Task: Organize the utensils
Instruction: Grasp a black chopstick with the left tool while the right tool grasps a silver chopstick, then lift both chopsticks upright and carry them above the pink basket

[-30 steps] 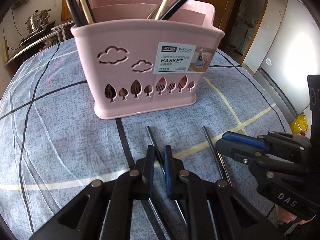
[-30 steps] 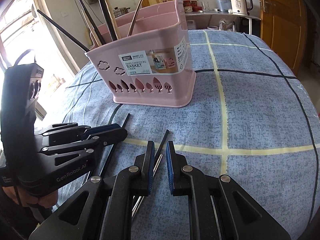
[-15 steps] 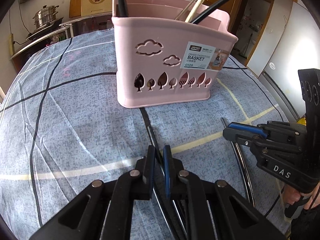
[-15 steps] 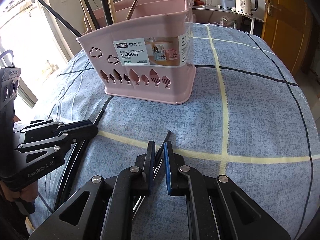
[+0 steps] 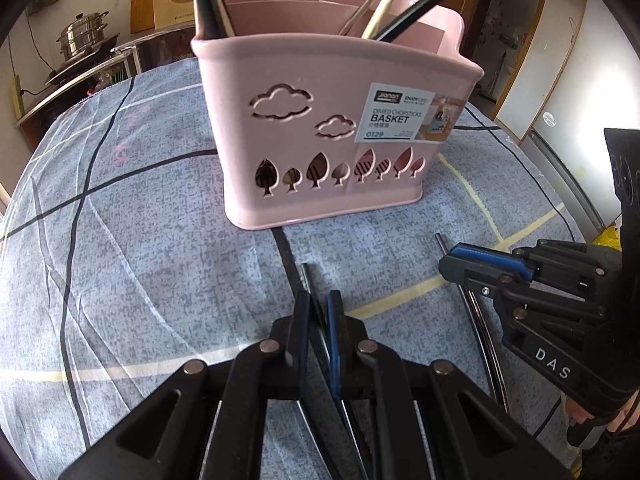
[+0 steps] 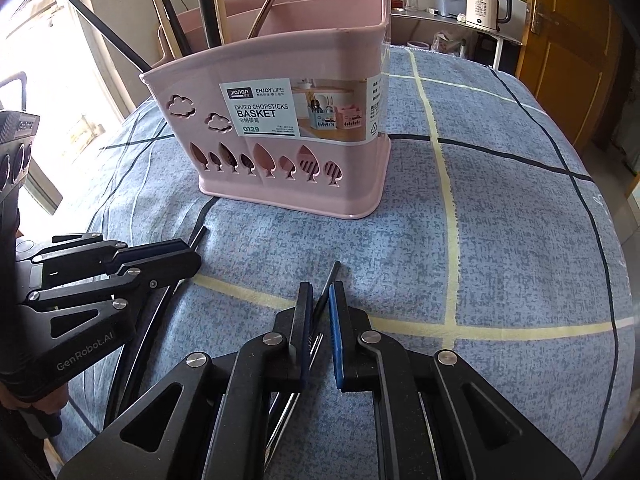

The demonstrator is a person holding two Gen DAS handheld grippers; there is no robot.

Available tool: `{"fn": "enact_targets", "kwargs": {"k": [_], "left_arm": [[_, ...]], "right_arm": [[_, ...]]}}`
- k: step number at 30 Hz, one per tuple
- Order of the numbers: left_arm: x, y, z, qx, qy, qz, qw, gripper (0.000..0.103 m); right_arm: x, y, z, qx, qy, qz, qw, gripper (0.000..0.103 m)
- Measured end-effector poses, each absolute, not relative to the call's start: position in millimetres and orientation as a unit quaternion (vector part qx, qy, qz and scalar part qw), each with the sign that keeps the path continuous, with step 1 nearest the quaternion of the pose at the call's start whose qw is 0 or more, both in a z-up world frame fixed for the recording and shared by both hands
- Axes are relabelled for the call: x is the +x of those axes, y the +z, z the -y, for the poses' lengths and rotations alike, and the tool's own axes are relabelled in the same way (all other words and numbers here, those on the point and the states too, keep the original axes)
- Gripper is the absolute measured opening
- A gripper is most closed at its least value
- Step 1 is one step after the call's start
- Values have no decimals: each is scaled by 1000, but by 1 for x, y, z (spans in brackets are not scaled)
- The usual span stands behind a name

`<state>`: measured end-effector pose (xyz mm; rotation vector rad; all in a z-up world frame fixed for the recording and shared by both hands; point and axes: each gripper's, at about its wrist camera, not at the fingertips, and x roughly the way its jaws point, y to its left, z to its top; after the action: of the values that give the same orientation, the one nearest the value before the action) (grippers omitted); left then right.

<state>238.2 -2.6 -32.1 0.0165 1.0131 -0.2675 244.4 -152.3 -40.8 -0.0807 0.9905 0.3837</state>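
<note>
The left gripper (image 5: 318, 312) has its jaws closed on a dark utensil (image 5: 310, 292) before the pink basket (image 5: 320, 148).

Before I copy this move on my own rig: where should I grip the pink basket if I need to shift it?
Probably by the pink basket's right end wall, from above. That compartment looks free of utensils, and the thin upright rim suits two fingers. The handles leaning out on the left would likely block a grip there. Both the left gripper and right gripper already hold utensils.

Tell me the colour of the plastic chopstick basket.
Pink plastic chopstick basket, clearest in the right wrist view.
</note>
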Motion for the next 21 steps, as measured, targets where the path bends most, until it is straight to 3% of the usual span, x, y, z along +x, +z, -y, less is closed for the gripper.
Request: {"fn": "enact_targets", "kwargs": {"k": [9, 21], "left_arm": [[230, -10, -2, -16, -127, -465, 876, 7], [189, 90, -17, -32, -157, -354, 921, 5]], "right_arm": [[232, -14, 160, -4, 208, -439, 874, 7], [192, 71, 176, 27, 242, -332, 911, 5]]}}
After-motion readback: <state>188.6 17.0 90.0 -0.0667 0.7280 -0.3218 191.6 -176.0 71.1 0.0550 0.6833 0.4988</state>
